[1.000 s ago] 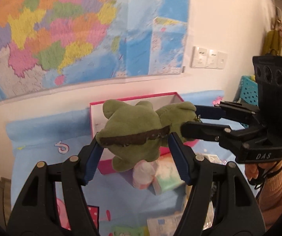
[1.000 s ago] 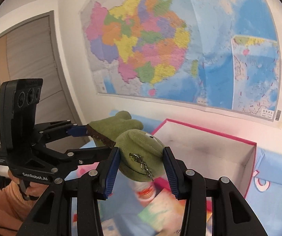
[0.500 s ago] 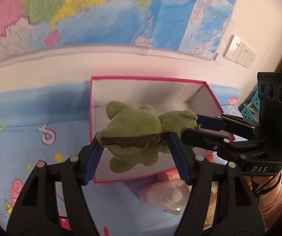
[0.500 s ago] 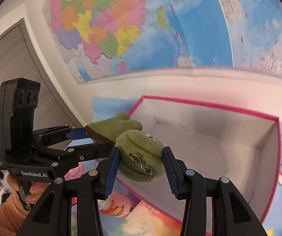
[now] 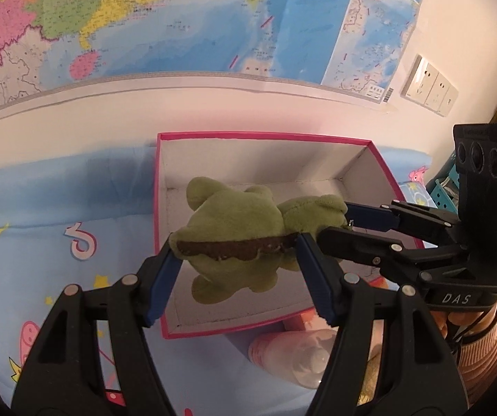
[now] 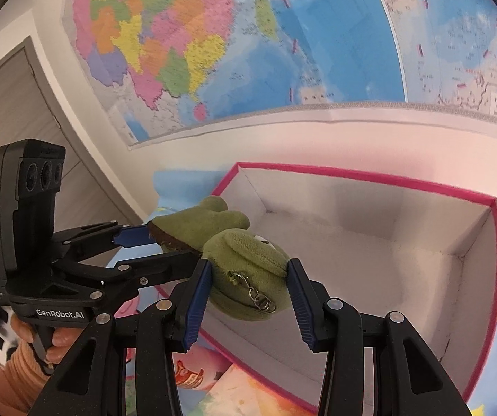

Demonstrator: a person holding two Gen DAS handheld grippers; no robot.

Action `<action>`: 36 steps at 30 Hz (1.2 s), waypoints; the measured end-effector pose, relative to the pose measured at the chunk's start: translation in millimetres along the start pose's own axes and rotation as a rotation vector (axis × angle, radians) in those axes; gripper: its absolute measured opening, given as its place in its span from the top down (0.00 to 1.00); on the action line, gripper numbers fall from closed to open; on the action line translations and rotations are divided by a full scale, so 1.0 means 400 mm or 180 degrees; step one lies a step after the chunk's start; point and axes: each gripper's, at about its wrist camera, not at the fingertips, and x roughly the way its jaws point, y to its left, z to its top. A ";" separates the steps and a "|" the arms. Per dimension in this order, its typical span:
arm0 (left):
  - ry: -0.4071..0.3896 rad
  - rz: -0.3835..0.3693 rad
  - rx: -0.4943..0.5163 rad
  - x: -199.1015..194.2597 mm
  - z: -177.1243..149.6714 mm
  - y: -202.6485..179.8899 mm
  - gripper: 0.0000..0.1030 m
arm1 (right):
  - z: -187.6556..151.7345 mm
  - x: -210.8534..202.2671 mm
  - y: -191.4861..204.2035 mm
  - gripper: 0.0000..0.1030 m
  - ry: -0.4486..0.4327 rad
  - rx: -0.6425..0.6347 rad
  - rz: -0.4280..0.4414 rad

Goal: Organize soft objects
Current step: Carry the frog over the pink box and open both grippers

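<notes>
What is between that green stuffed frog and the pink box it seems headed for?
Nothing visible. Both grippers, left and right, hold the frog above the open box, whose visible white inside looks bare.

Read "DAS" in pale letters on the right gripper (image 5: pixel 347 223) body, seen from the left wrist. Read "GenRobot.AI" on the left gripper (image 6: pixel 170 237) body, seen from the right wrist. Found the wall map (image 6: pixel 317 34) print too small to read.

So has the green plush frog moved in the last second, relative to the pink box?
Yes. The green plush frog, held by the left claw and right claw, has come forward and down: it was short of the pink box and now hangs over its opening.
</notes>
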 end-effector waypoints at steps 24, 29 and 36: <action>0.0150 0.0157 -0.0120 0.149 0.070 0.040 0.36 | 0.060 0.107 -0.074 0.65 0.0291 0.0034 -0.0542; 0.0024 0.0299 0.0029 0.128 0.056 0.014 0.36 | 0.021 0.089 -0.029 0.65 0.0456 -0.0275 -0.0531; -0.0076 0.0257 0.0022 0.088 0.042 0.022 0.36 | 0.009 0.100 -0.010 0.65 0.0631 -0.0443 -0.0570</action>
